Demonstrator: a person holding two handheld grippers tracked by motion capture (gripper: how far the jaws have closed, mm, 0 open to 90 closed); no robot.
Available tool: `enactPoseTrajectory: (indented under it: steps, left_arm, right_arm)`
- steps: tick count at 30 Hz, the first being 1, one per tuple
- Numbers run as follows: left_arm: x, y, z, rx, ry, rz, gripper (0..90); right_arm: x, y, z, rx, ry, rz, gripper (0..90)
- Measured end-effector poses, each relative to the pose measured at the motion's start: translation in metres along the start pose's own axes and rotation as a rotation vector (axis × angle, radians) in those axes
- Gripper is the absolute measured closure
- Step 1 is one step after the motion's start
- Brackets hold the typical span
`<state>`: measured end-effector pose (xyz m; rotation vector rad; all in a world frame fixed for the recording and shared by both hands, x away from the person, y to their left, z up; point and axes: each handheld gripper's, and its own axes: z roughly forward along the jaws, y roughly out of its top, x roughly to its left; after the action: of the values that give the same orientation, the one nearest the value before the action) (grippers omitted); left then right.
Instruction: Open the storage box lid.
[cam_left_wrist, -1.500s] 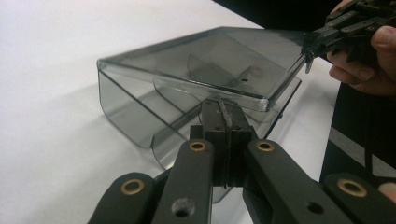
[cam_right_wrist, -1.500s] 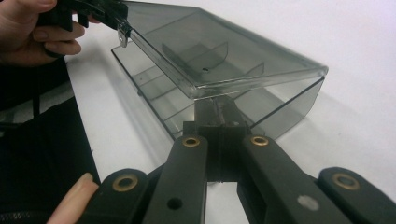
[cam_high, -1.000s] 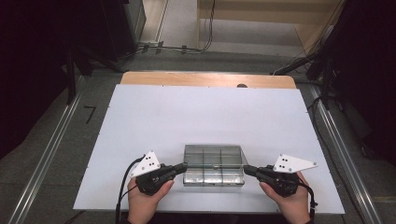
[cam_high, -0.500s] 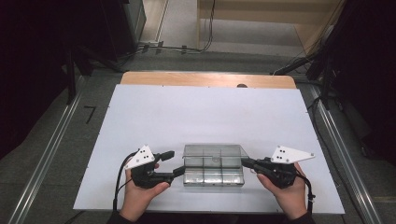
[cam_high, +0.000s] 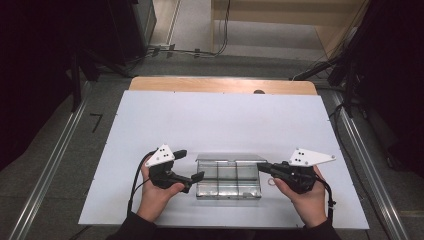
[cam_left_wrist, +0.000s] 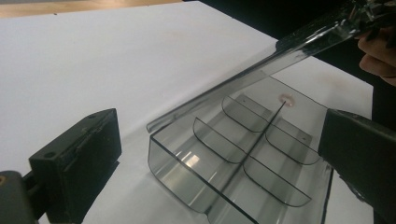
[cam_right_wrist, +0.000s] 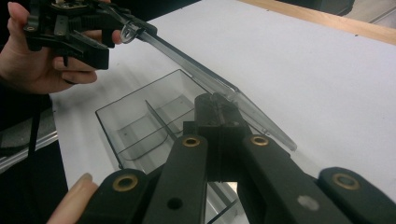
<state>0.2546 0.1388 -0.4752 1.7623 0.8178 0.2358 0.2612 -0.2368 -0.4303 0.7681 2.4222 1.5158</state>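
Since the earlier frames, our left gripper (cam_high: 191, 165) has let go of the clear plastic compartment box (cam_high: 228, 182) and drawn back from its left end; its jaws have just been opening and now stand wide with nothing between them.

From the high view, the box sits near the front edge of the white table board (cam_high: 220, 120), about midway along it, between our two hands. Our right gripper (cam_high: 262, 166) is closed at the box's right end.

From the left gripper view, the box (cam_left_wrist: 243, 158) is see-through and smoky, split by a long rib and curved cross walls. Its clear hinged lid (cam_left_wrist: 261, 70) is lifted and slants up toward the far hand.

From the right gripper view, the closed jaws of the right gripper (cam_right_wrist: 219, 112) pinch the raised lid's (cam_right_wrist: 210, 84) edge above the open tray (cam_right_wrist: 140, 121). The left gripper (cam_right_wrist: 93, 32) is seen beyond the box.
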Motion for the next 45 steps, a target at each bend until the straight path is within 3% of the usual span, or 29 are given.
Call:
enactPoseTrajectory:
  steps: [7,10,15,20,26,36,40,45]
  left_arm:
    - [0.007,0.000,0.009,-0.007,-0.016,0.008,13.5]
    - [0.009,-0.001,0.014,0.006,-0.009,0.007,22.6]
    - [0.012,0.001,0.019,-0.014,0.018,-0.003,37.9]
    - [0.016,0.003,0.023,-0.030,0.039,-0.003,47.0]
    - [0.018,0.002,0.024,-0.036,0.030,-0.016,59.7]
    - [0.021,0.000,0.024,-0.062,0.010,-0.033,63.2]
    - [0.022,0.000,0.024,-0.065,0.008,-0.032,63.6]
    - [0.022,0.001,0.024,-0.071,0.012,-0.036,65.0]
  right_arm:
    - [-0.003,0.005,0.002,0.000,-0.005,-0.004,87.9]
    - [-0.005,0.006,0.003,-0.003,-0.005,-0.001,88.0]
    - [-0.008,0.009,0.006,-0.005,-0.008,0.004,87.9]
    - [-0.008,0.014,0.008,-0.011,-0.013,-0.004,87.9]
    - [-0.010,0.017,0.008,-0.020,-0.012,-0.004,87.9]
    - [-0.018,0.010,0.002,-0.009,-0.018,-0.005,87.9]
    - [-0.031,0.001,-0.001,0.042,0.035,-0.016,87.7]
    - [-0.049,-0.013,-0.002,0.059,0.043,0.017,80.6]
